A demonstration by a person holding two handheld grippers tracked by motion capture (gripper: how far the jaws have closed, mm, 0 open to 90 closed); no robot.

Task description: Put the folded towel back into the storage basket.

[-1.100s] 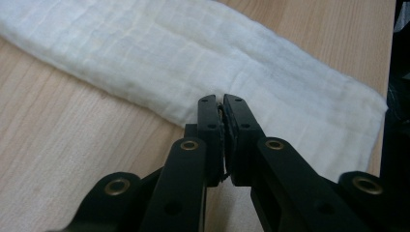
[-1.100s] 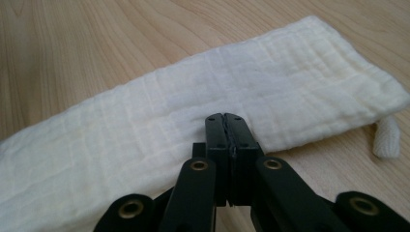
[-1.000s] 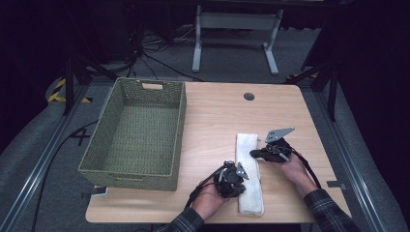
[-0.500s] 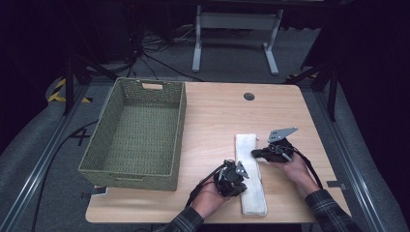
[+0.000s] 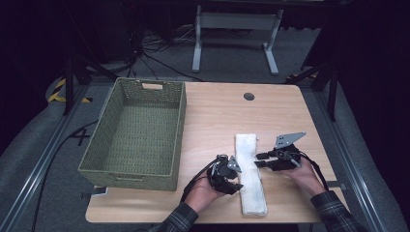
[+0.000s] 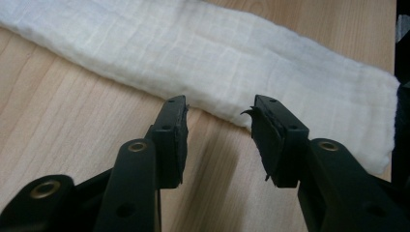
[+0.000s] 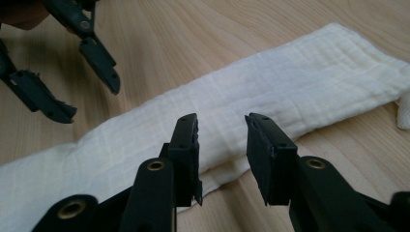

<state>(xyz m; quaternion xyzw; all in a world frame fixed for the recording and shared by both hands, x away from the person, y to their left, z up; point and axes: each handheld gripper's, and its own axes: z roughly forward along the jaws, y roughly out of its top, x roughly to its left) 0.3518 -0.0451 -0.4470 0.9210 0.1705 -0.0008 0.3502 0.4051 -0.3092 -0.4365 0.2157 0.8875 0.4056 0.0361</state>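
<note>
Left gripper (image 5: 234,186), held in the person's left hand (image 5: 203,193), set on the wooden table (image 5: 217,121) just beside the long edge of the folded white cloth (image 5: 250,173) that faces the basket. Jaws spread fairly wide, nothing between them. Seen along its own jaws (image 6: 220,128), tips low over bare wood right at the cloth's (image 6: 217,63) hem, not yet around any fabric; touching or just short of it, cannot tell.

Right gripper (image 5: 260,161), held in the right hand (image 5: 302,171), placed at the opposite long edge of the cloth, about level with its middle. Jaws parted by a moderate gap, also holding nothing. Along its own jaws (image 7: 221,140), tips poised above the near hem of the cloth (image 7: 251,92), one tip over fabric, the other near the edge. Beyond the cloth in that same view, the other gripper's two dark jaws (image 7: 72,82), open and angled down toward the wood.

Cloth lying flat as a long narrow strip, folded lengthwise, to the right of the green woven basket (image 5: 137,133) and well apart from it, its near end close to the table's front edge. Both grippers flanking the cloth, facing each other across it. Grey three-cornered plate (image 5: 289,138) standing up from the right gripper, on the side away from the cloth.
</note>
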